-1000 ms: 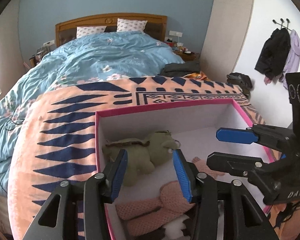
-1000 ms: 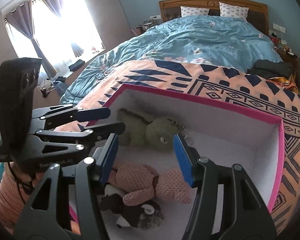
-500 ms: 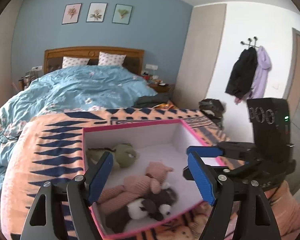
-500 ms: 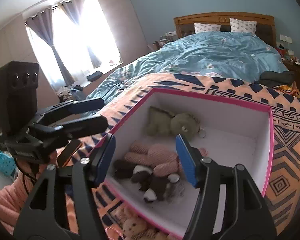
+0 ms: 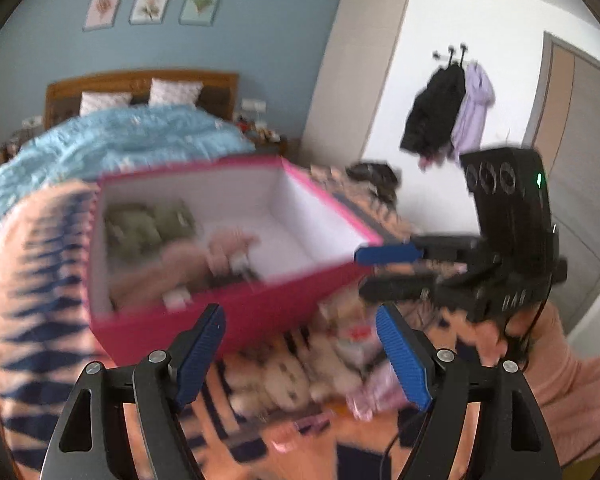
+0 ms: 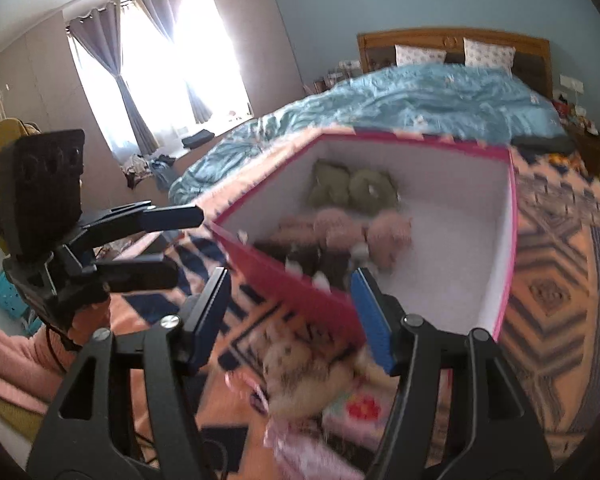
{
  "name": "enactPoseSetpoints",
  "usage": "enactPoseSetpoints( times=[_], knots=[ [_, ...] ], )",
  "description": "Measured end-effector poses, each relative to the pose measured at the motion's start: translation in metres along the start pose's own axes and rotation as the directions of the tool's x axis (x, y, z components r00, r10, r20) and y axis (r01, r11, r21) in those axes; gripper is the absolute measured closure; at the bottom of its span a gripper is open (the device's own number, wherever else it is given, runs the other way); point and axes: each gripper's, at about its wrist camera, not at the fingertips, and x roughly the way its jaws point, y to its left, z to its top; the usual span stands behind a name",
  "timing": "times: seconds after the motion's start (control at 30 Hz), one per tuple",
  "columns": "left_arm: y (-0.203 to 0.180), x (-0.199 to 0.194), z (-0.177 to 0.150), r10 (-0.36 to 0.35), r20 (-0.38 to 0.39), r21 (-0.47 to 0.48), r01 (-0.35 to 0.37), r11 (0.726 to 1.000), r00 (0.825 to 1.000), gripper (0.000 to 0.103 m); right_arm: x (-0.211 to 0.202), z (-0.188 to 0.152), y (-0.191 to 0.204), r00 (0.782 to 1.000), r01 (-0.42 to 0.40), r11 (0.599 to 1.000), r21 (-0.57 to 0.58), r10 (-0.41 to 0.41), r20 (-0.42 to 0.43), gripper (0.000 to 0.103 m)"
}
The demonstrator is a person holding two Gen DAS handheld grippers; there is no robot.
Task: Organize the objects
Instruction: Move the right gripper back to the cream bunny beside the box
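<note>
A pink box (image 5: pixel 260 308) with white inner walls (image 6: pixel 440 184) sits on the orange patterned blanket (image 5: pixel 40 280). In it lie a green plush (image 5: pixel 148 228) (image 6: pixel 352 190), a pink knitted plush (image 5: pixel 204 256) (image 6: pixel 356 232) and a dark plush (image 6: pixel 312 260). In front of the box lies a blurred heap of loose toys with a cream plush (image 5: pixel 300 372) (image 6: pixel 304 376). My left gripper (image 5: pixel 300 316) (image 6: pixel 188 242) hovers open over that heap, empty. My right gripper (image 6: pixel 291 280) (image 5: pixel 362 272) is open beside the box's near corner, holding nothing.
A blue duvet (image 6: pixel 420 100) covers the far half of the bed, with a wooden headboard (image 5: pixel 140 80) behind. Coats (image 5: pixel 448 112) hang on the right wall. A bright curtained window (image 6: pixel 160 60) is at the left. A person's pink sleeve (image 5: pixel 572 392) is at the lower right.
Both grippers have drawn back from inside the box to its near side, and the loose toys in front came into view. The left jaws have spread wider.
</note>
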Motion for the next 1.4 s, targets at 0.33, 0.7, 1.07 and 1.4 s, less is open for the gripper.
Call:
enactPoseSetpoints(
  times=[0.33,0.7,1.07,1.4],
  knots=[
    [-0.014,0.041,-0.046,-0.081,-0.162,-0.051,0.073,0.996,0.984,0.024,-0.003,-0.046,-0.014,0.997,-0.005,0.997,0.081,0.011,-0.075,0.039],
    [-0.018,0.056,-0.069,-0.098,-0.221,-0.091,0.080,0.993,0.970,0.024,-0.004,-0.086,-0.010,0.979,0.077,0.997,0.031,-0.069,-0.194,0.039],
    [-0.020,0.055,-0.072,-0.094,-0.226,-0.097,0.074,0.993,0.970,0.024,0.002,-0.092,0.001,0.966,0.086,0.996,-0.031,-0.091,-0.242,0.039],
    [0.007,0.049,-0.067,-0.069,-0.200,-0.169,0.035,0.985,0.977,0.024,0.016,-0.067,0.015,0.984,0.039,0.998,-0.053,-0.047,-0.170,0.039]
  ],
)
